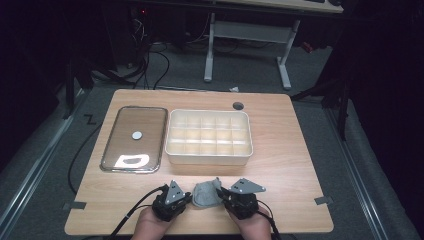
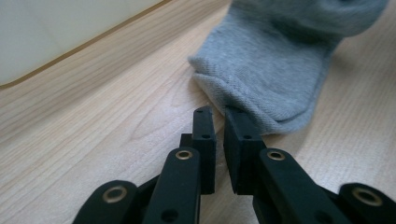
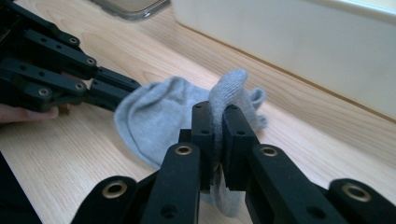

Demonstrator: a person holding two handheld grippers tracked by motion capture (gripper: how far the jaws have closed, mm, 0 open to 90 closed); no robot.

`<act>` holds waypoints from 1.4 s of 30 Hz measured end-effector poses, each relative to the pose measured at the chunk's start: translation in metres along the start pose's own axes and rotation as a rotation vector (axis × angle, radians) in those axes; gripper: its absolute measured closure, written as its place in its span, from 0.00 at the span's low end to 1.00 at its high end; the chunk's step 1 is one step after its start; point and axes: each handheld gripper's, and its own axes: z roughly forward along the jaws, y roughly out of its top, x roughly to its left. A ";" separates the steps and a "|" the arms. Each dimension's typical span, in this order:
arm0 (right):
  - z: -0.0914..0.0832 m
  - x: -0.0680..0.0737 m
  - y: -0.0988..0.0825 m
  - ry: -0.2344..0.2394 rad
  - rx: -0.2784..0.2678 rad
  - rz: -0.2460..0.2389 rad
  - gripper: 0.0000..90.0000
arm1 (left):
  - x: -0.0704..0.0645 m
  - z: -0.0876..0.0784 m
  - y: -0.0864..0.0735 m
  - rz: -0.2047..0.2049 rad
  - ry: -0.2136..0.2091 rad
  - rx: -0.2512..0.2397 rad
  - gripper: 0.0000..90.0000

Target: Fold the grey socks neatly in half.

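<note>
A grey sock (image 1: pixel 206 196) lies crumpled on the wooden table near its front edge, between my two grippers. My right gripper (image 1: pixel 223 196) is shut on a fold of the sock (image 3: pixel 149 116), which rises between its pads (image 3: pixel 217 109) and hangs over them. My left gripper (image 1: pixel 189 198) points at the sock's other end. Its jaws (image 2: pixel 218 114) stand almost together with a thin slit, their tips at the sock's hem (image 2: pixel 271 60). I see no cloth between its pads. In the right gripper view the left gripper (image 3: pixel 126 91) reaches in from the left.
A white box (image 1: pixel 209 158) divided into several compartments stands mid-table, just beyond the sock. Left of it lies a clear lid (image 1: pixel 125 125) with a shiny rim. The box wall (image 2: pixel 46 37) is close ahead of the left gripper, and the same box wall (image 3: pixel 303 46) fills the far side ahead of the right gripper.
</note>
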 end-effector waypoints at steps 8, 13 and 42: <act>0.036 0.030 0.013 0.066 0.065 -0.064 0.94 | 0.002 0.000 -0.001 -0.010 -0.035 0.002 0.93; 0.038 0.035 0.016 0.074 0.047 -0.070 0.79 | 0.003 -0.001 -0.001 -0.013 -0.043 0.001 0.92; 0.044 0.024 -0.001 0.044 0.044 -0.067 0.99 | 0.001 0.000 0.000 -0.001 -0.037 0.002 0.91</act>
